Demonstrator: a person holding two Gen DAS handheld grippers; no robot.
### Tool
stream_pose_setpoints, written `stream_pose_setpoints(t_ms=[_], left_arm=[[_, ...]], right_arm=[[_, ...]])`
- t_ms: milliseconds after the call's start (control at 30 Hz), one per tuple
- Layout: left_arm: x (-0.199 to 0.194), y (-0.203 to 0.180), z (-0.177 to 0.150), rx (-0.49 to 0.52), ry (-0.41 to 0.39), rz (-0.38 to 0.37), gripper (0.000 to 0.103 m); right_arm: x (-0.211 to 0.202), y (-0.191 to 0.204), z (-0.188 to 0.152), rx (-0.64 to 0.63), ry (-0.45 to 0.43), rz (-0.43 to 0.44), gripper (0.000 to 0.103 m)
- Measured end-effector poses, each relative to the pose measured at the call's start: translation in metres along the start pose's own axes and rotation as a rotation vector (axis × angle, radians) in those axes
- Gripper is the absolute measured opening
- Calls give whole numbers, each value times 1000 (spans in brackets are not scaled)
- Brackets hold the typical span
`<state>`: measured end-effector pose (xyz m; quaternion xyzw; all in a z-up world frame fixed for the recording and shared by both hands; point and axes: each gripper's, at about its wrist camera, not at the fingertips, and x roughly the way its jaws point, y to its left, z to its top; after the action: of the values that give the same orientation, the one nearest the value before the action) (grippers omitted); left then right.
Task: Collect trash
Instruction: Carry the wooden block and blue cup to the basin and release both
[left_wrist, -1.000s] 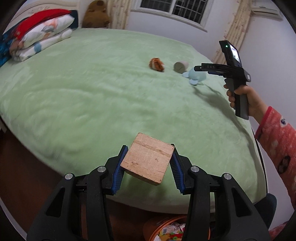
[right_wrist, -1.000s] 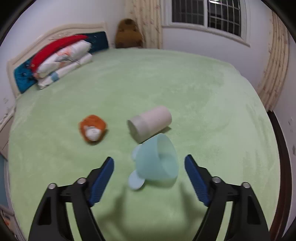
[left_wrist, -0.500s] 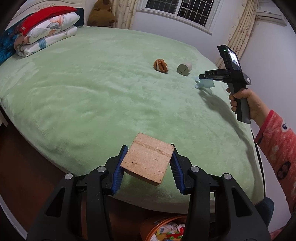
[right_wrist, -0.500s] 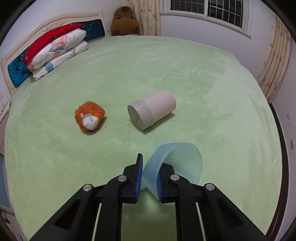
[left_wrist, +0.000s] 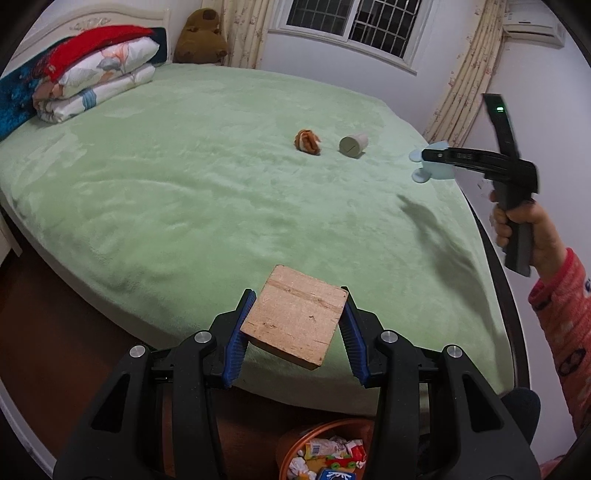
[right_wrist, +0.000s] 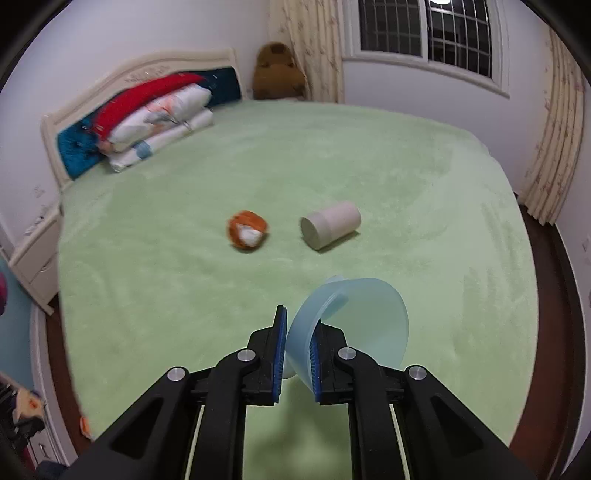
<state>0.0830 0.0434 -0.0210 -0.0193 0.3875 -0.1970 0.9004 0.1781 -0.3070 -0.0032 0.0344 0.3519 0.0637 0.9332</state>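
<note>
Over the green bed (right_wrist: 332, 155) my right gripper (right_wrist: 297, 350) has lifted the blue cup (right_wrist: 354, 325) clear of the blanket, clamped on its wall, so it can go to the bin (left_wrist: 321, 454), which only the left view shows, below the left gripper (left_wrist: 295, 332) pinching a wood block (left_wrist: 295, 325); a white tube (right_wrist: 330, 229) and an orange wad (right_wrist: 247, 230) remain on the bed

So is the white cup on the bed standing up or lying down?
Lying down. The white cup rests on its side on the green bed, its round flat end facing the camera, beside the orange toy.
</note>
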Motion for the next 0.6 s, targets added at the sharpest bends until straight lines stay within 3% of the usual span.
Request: stream_pose_setpoints(t_ms=[300,600], left_arm=[[-46,-27,-14,43,-58,9,44],[-86,-58,-52,108,-75,5,44]], right_arm=[[-120,31,-51,-79,-116,113,11],[-197,63,-127,-155,-129,213,11]])
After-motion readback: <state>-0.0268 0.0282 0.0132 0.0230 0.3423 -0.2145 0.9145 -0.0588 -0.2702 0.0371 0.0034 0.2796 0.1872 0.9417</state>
